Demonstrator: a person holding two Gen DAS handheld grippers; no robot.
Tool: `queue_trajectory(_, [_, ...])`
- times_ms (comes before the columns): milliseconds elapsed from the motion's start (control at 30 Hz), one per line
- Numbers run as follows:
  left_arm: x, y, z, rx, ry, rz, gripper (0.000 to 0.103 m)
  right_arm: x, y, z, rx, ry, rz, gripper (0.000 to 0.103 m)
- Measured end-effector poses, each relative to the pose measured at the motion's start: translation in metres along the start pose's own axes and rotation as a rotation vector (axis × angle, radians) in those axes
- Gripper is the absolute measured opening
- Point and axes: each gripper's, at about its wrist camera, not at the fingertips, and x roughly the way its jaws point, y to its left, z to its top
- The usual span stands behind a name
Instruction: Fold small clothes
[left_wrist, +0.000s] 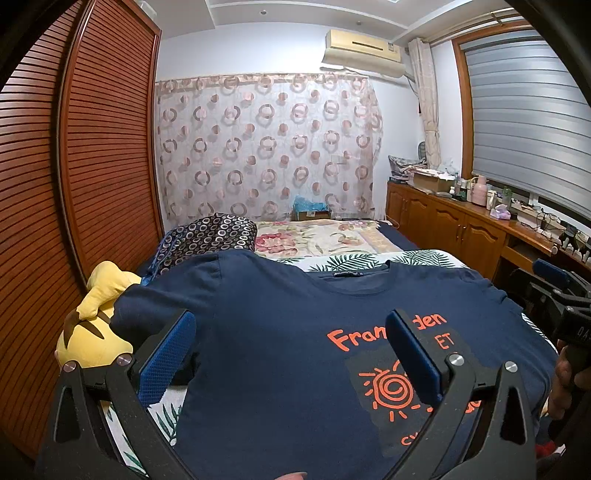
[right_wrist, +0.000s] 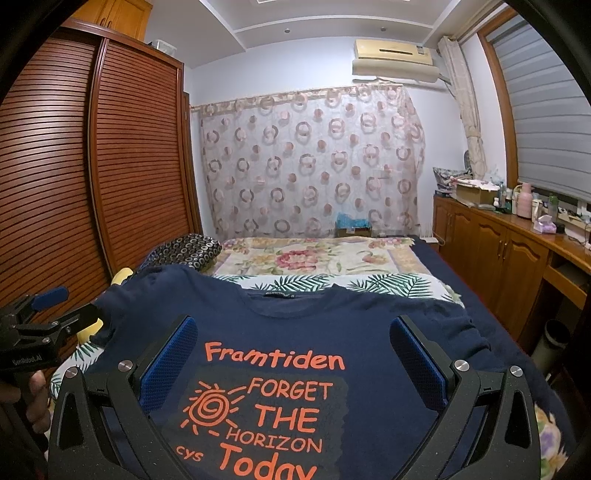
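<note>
Nearest, the left claw (left_wrist: 291, 354) stands with its two blue-padded fingers (left_wrist: 168, 356) spread wide, nothing between them; below it lies the navy cotton T-shirt with orange print (left_wrist: 280, 332). The right claw (right_wrist: 293, 360) is likewise spread, its blue pads (right_wrist: 415, 360) apart over the shirt's chest and gripping nothing. Whether either claw touches the cloth cannot be told.

The T-shirt lies front up and spread flat on the bed (right_wrist: 491, 317), neckline away from the onlooker, unfolded. In the right wrist view the print reads "Framtiden FORGET THE HORIZON Today"; the last line is cut off by the frame's lower edge. In the left wrist view one finger hides part of the lettering. The hem is out of both frames.

At the left view's right edge, part of the other gripper and the hand (left_wrist: 565, 376) holding it appear, cropped. At the right view's left edge, the opposite gripper's black body shows, with a hand (right_wrist: 35, 402) mostly in shadow.

Beside the shirt's left sleeve a yellow plush toy (left_wrist: 96, 332) lies, half covered by the sleeve. Beyond the collar: a palm-leaf sheet (right_wrist: 306, 284), a floral blanket (right_wrist: 314, 256) and a dark ring-patterned pillow (left_wrist: 210, 234).

Farther: a slatted brown wooden wardrobe (left_wrist: 107, 147), a sheer circle-patterned curtain (right_wrist: 314, 162), and a wooden cabinet surface (right_wrist: 517, 221) with small items too crowded to identify. A beige wall air conditioner (left_wrist: 364, 51) is mounted above.
</note>
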Motion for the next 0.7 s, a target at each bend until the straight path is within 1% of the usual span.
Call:
queue_trajectory(67, [-0.0004, 0.0007, 0.0040, -0.001, 0.000, 0.000, 0.103, -0.0002, -0.0003, -0.0001, 0.000, 0.000, 0.001, 0.103])
queue_trajectory(700, [-0.0054, 0.0010, 0.0028, -0.003, -0.001, -0.004, 0.103, -0.0006, -0.0018, -0.0009, 0.001, 0.006, 0.003, 0.103])
